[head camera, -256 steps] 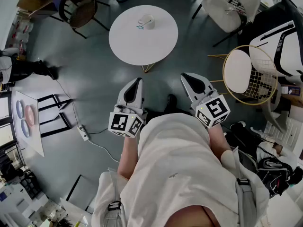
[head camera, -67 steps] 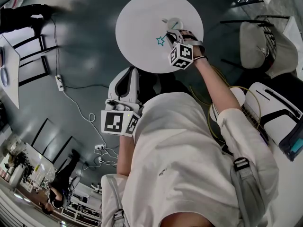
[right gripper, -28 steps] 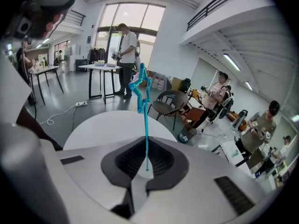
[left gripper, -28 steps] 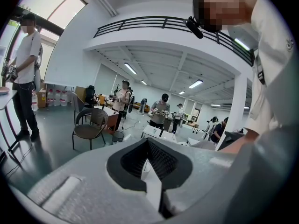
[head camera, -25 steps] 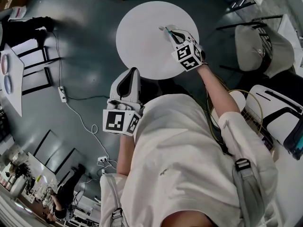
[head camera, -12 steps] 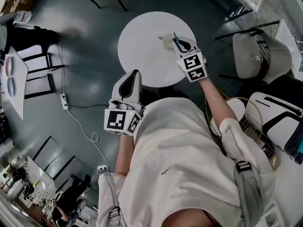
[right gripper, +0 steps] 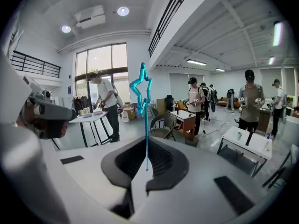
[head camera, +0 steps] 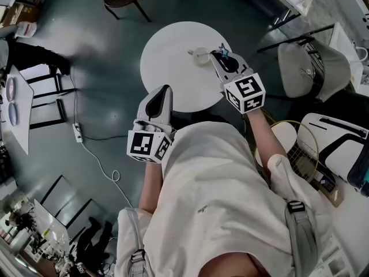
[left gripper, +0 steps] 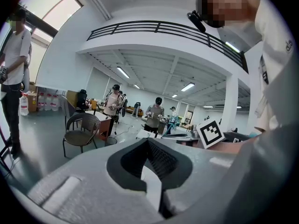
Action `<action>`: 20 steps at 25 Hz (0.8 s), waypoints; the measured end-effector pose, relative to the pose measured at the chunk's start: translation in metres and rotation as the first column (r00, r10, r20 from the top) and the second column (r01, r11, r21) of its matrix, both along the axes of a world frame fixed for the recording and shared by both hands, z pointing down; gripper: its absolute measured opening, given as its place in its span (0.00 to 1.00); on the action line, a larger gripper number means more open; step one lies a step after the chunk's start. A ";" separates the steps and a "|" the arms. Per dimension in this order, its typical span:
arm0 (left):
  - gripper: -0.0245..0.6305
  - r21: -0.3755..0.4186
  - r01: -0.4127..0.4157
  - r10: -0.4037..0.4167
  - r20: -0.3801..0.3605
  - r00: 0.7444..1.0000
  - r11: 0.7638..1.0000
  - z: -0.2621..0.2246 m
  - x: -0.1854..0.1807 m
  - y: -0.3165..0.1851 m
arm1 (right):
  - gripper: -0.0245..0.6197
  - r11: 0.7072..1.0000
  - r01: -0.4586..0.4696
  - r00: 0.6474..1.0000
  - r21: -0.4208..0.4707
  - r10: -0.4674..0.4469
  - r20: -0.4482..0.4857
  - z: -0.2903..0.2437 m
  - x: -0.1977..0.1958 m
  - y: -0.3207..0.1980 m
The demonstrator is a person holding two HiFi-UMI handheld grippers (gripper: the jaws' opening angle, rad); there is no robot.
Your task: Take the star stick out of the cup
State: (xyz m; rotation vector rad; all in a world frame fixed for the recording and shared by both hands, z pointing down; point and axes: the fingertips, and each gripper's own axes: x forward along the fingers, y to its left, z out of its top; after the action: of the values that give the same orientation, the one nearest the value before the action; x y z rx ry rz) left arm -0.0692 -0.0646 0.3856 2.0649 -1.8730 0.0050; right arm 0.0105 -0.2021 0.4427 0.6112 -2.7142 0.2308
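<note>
The star stick [right gripper: 141, 91], a thin teal rod topped with an open outline star, stands upright out of the right gripper [right gripper: 145, 149]. Its lower end is pinched between the nearly closed jaws and the star rises well above the fingertips. In the head view the star [head camera: 223, 52] shows just past the tip of the right gripper [head camera: 222, 59], clear of the cup [head camera: 200, 56]. The cup sits on the round white table [head camera: 167, 62], just to the left of that gripper's tip and apart from the stick.

The right gripper hangs over the table's far right edge with its marker cube [head camera: 244, 93] toward the person. A white chair [head camera: 305, 68] stands well off to its right.

The left gripper [head camera: 163, 91] is held close to the person's white shirt [head camera: 219, 201], its tip at the table's near edge and pointing toward the table. In the left gripper view its jaws [left gripper: 149, 146] are together with nothing between them, and the right gripper's cube [left gripper: 209, 133] shows to their right.
</note>
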 end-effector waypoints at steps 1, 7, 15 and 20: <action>0.05 0.000 -0.003 0.003 -0.001 1.000 1.000 0.001 0.000 -0.001 | 0.07 1.000 -0.006 1.000 -0.005 0.006 0.014 -0.005 0.003 0.000; 0.05 -0.002 -0.028 0.028 -0.007 1.000 1.000 0.004 0.003 -0.008 | 0.07 0.997 -0.038 0.997 -0.068 0.042 0.069 -0.017 0.022 0.004; 0.05 -0.009 -0.069 0.069 -0.011 0.998 0.998 0.008 0.011 -0.017 | 0.07 0.981 -0.090 0.988 -0.171 0.110 0.108 -0.009 0.049 0.011; 0.05 -0.020 -0.101 0.101 -0.011 0.995 0.995 0.012 0.015 -0.019 | 0.07 0.977 -0.116 0.984 -0.180 0.139 0.115 -0.010 0.056 0.014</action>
State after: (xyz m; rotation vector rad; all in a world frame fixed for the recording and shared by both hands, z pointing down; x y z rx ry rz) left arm -0.0547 -0.0840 0.3977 2.1399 -1.7532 0.0392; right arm 0.0666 -0.1877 0.4331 0.7432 -2.7385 0.5500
